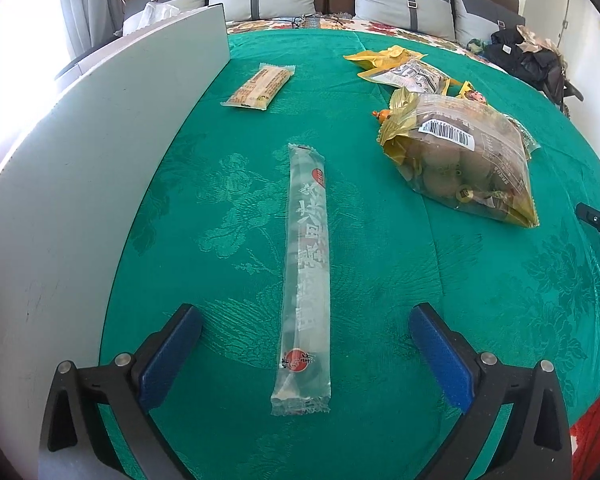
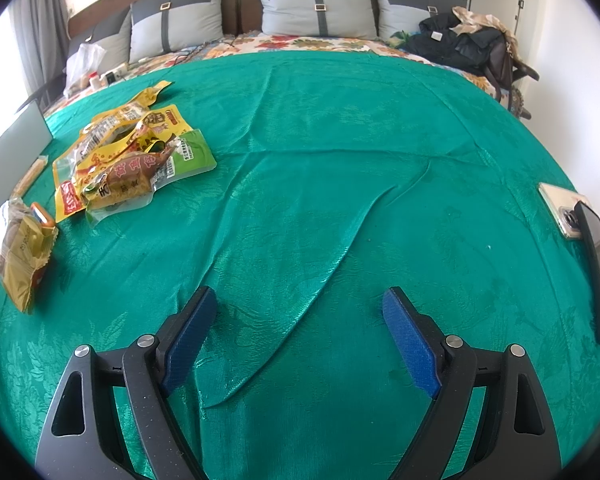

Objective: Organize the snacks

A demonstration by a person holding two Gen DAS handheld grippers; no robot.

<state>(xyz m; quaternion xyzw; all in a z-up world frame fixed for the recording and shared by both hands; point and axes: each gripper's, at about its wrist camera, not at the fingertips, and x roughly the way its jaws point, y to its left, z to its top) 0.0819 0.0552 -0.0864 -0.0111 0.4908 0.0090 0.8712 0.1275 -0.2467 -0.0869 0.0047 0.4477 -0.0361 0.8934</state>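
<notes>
The left tongs stand wide apart with the long clear plastic stick-shaped snack packet lying flat on the green patterned bedspread between the blue pads, which do not touch it. The right tongs are also wide and empty over a bare, creased patch of bedspread. The remaining snacks lie apart: a small orange-and-clear wrapped bar near the pale grey board, a clear bag with gold trim holding round brown pieces, and a loose heap of yellow pouches.

The likely troubles: the slick film packet can slide or roll on the soft, yielding bedspread if nudged. A pad could also snag a cloth fold and drag it, shifting the heap. The dark phone at the right edge could get knocked.
</notes>
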